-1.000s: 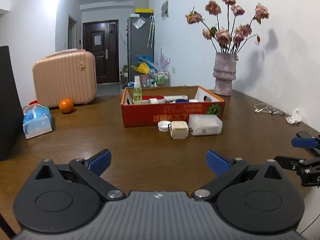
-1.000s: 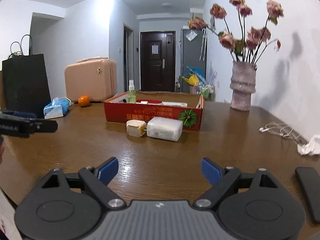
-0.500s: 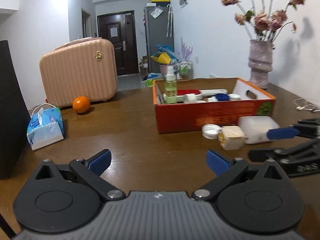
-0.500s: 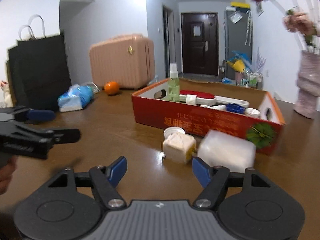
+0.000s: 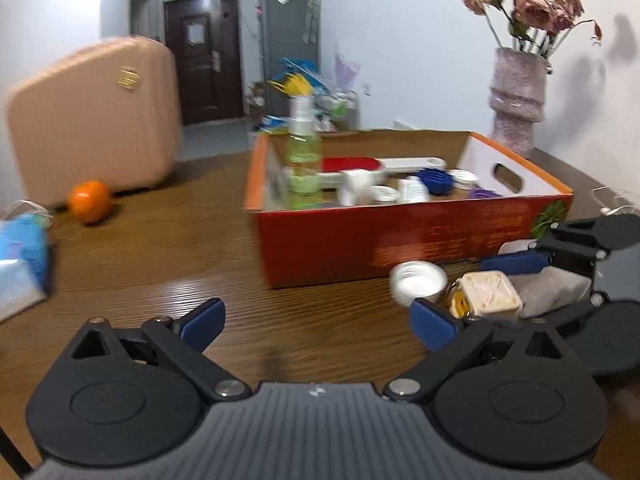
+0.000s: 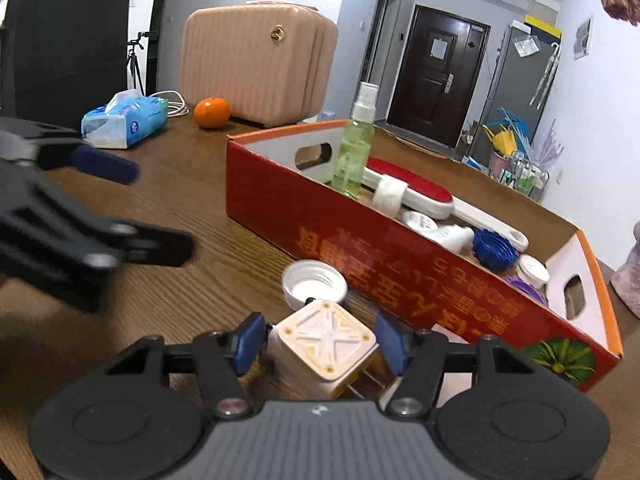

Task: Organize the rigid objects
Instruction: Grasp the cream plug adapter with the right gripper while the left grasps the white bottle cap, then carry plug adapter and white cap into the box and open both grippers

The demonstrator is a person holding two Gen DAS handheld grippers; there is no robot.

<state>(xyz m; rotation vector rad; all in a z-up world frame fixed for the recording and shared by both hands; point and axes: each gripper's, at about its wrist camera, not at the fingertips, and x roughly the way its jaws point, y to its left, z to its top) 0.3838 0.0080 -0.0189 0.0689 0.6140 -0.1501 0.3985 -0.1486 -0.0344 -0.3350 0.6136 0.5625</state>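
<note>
Plainly, the right gripper (image 6: 322, 344) had its two blue pads on either side of the cream square block (image 6: 326, 338), which sat on the wooden table (image 6: 192, 216) just in front of the red cardboard box (image 6: 360, 240); the jaws were narrowed around it, yet whether the pads actually pressed its sides could not be told, since a thin gap seemed to show on each flank. The left gripper (image 5: 316, 320) hung wide open over bare tabletop, holding nothing, well to the left of the block. A white screw cap (image 6: 314, 282) lay just beyond the block, very near or touching its far corner, and a pale plastic-wrapped packet (image 5: 556, 290) lay right beside it on the other side. The block appeared to stand corner-on to the pads, so a squeeze would likely have twisted it or let it squirt out forward, knocking the cap along the table. If lifted on a poor hold, it might well have dropped short of the box wall. Inside the box a green spray bottle (image 6: 354, 152) stood upright and could have toppled if the block landed against it.
</note>
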